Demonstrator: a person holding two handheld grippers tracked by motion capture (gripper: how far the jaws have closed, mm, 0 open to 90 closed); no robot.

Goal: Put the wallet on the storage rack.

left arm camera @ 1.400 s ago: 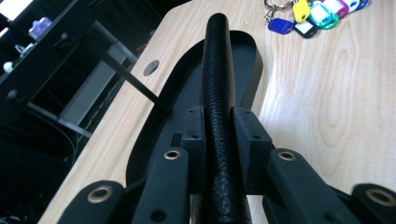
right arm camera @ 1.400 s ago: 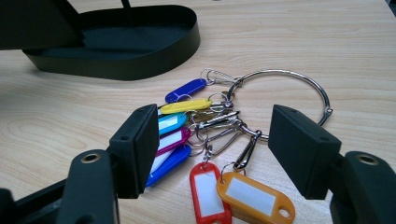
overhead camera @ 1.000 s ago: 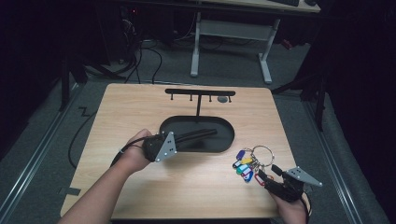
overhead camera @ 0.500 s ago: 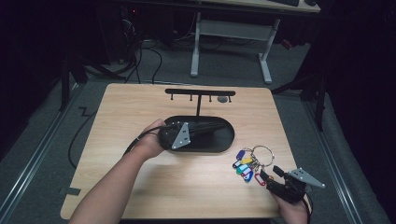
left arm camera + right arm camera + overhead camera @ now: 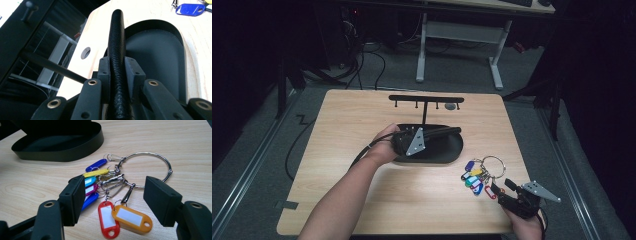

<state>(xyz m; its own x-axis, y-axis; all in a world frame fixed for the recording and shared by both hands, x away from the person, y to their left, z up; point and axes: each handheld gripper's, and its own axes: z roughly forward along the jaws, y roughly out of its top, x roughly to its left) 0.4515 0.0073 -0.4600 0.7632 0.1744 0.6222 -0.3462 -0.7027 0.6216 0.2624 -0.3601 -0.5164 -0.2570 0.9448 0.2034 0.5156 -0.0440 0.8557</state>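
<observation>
High view: the left hand-held gripper (image 5: 439,134) holds a slim black rod (image 5: 447,131) over the black oval tray (image 5: 452,152), the rod's long axis pointing to 3 o'clock.

Left gripper view: jaws clamped on the rod (image 5: 117,37), dark and woven-textured, pointing to 12 o'clock.

Right gripper view: the right hand-held gripper (image 5: 115,197) stands apart around the keyring with coloured tags (image 5: 147,170) on the table (image 5: 162,140).

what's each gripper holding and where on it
Left gripper clamps a black rod near its lower end. Right gripper holds nothing, open around the key tags.
</observation>
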